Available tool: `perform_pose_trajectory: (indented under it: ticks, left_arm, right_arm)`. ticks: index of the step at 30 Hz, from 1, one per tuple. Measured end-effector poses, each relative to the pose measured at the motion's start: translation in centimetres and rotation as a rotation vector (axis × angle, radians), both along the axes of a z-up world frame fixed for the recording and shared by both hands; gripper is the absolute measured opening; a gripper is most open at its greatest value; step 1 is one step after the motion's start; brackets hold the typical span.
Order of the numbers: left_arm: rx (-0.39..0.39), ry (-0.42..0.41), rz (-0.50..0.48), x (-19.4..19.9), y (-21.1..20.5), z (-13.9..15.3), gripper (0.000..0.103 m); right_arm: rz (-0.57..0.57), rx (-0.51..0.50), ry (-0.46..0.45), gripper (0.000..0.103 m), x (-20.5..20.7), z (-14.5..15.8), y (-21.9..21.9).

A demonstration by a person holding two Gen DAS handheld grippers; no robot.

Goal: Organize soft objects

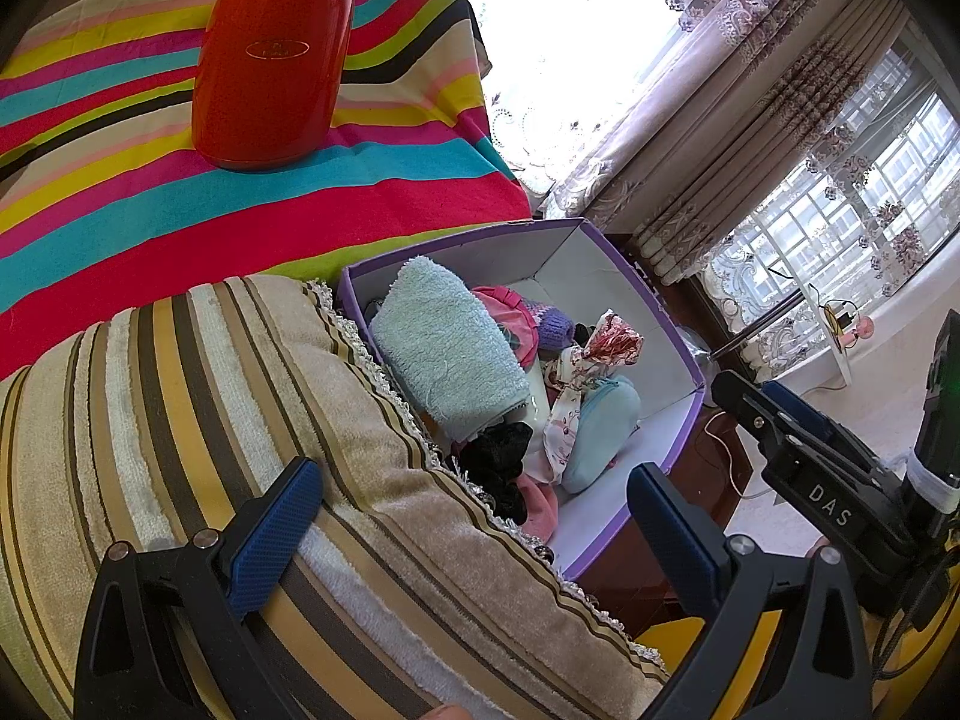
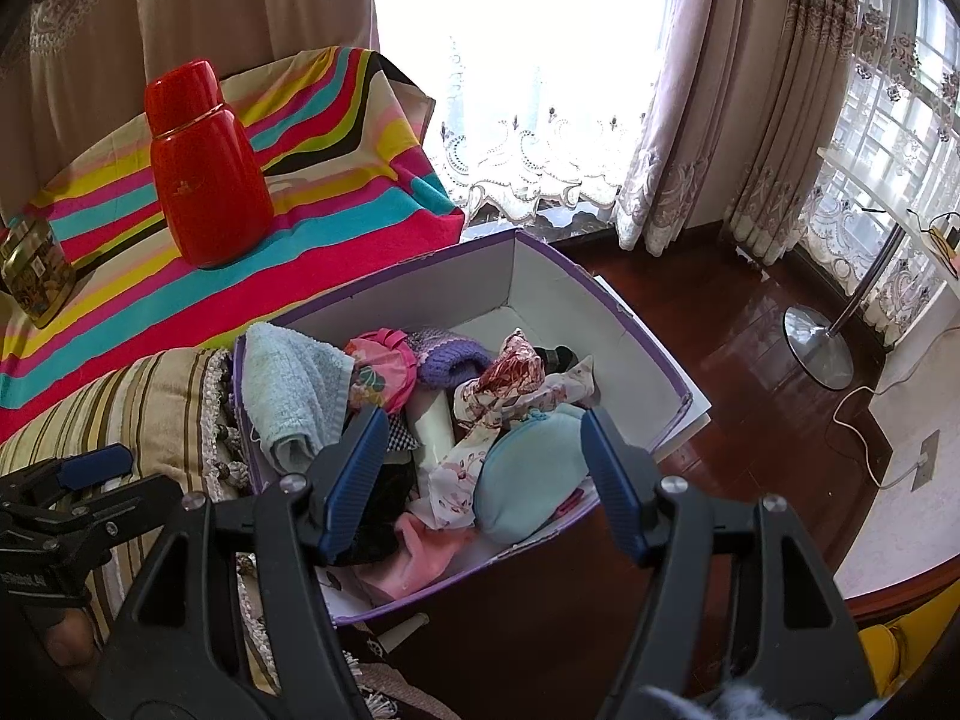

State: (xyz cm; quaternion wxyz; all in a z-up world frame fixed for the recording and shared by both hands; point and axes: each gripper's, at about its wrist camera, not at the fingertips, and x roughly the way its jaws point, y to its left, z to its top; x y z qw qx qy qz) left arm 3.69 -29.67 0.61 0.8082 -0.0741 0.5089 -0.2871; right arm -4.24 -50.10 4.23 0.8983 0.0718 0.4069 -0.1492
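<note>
Bright windows (image 2: 516, 60) glared behind lace curtains (image 2: 528, 162), patterned drapes (image 2: 750, 120) hung, dark wooden floor (image 2: 720, 324) gleamed.

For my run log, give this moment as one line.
left hand-held gripper open | right hand-held gripper open | box holds towel

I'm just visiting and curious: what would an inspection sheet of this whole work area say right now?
Surface: striped cushion beside a rainbow-striped cloth.
Job's things: purple box holding a light blue towel, purple knit piece, floral cloth, pale blue pouch, black and pink fabrics.
Clutter: red flask and a tin on the cloth.
Grippers: left tongs and right tongs open, holding nothing.
Cables: white cord on the floor.
Surroundings: curtains, bright window, stand base.
</note>
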Motion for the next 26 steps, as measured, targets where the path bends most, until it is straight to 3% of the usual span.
perform_pose_trajectory:
  ticks: [26]
  left_arm:
    - [0.000, -0.015, -0.009, 0.12, -0.40, 0.21, 0.103]
  right_arm:
    - [0.002, 0.001, 0.014, 0.070, 0.10, -0.44, 0.04]
